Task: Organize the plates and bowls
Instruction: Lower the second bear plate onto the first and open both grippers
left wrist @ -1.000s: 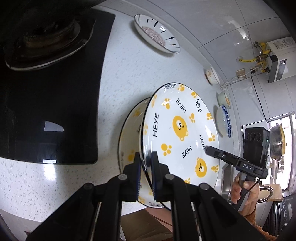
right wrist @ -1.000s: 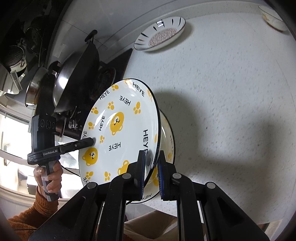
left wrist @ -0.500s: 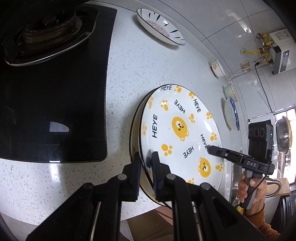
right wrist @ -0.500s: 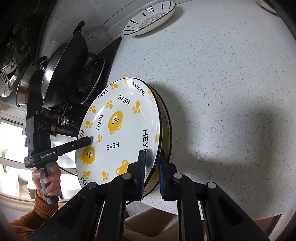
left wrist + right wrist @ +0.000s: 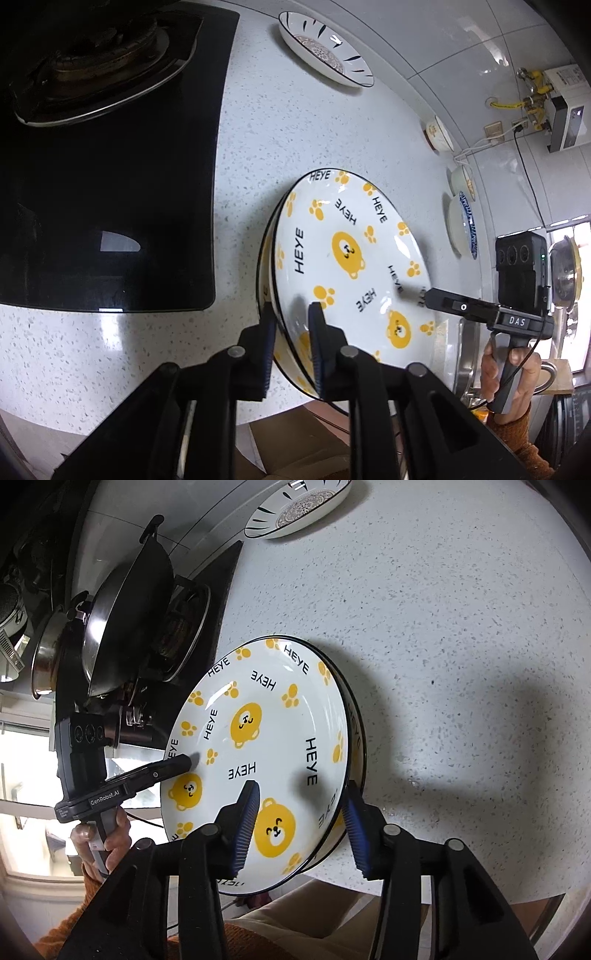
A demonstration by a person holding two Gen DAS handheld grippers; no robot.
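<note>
The speckled countertop carries the bear-print plate, nested on a matching plate. Glazed ceramic: judged rigid, slippery, breakable; best gripped at the rim. Left gripper stands narrowly parted astride the rims; right gripper gapes wide.

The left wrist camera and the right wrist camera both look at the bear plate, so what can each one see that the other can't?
Only the left wrist view shows the small bowls along the wall, the blue-rimmed plate and the right gripper's body.

Only the right wrist view shows the dark wok on the stove, the steel pot and the left gripper's body.

Both show the bear plate stacked on its twin, the striped plate, the stove and the speckled counter.
</note>
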